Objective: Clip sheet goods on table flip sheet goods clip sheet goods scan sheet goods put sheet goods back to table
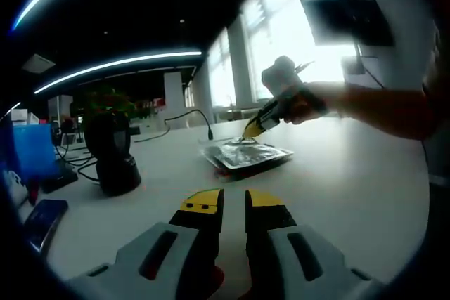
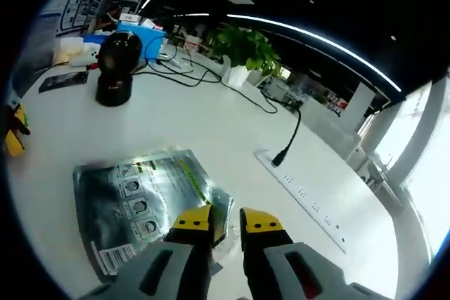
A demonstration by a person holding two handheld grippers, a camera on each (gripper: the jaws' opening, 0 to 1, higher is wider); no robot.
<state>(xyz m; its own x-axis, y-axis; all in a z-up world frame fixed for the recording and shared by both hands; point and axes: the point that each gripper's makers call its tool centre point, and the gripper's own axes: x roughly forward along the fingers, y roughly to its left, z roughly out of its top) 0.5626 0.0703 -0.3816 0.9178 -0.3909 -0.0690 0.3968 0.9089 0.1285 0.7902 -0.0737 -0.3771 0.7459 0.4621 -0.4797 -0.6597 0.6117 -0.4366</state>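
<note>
Here the silver sheet goods pouch (image 2: pixel 144 198) lies flat on the white table (image 2: pixel 211 128), printed side up. The right gripper (image 2: pixel 226 224) sits at its six-o'clock corner, jaws nearly together, grip unclear. The left gripper (image 1: pixel 233 205) hovers narrowly parted, holding nothing. A black scanner (image 2: pixel 118 57) stands at eleven o'clock.

One foil packet (image 2: pixel 144 198), one scanner (image 2: pixel 116 61), two grippers (image 1: pixel 234 205) (image 2: pixel 226 223).

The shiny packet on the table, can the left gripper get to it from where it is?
Probably yes. Bare white table lies between the left gripper and the silver packet. The black scanner stands off to one side. The right gripper is already at the packet's far edge.
</note>
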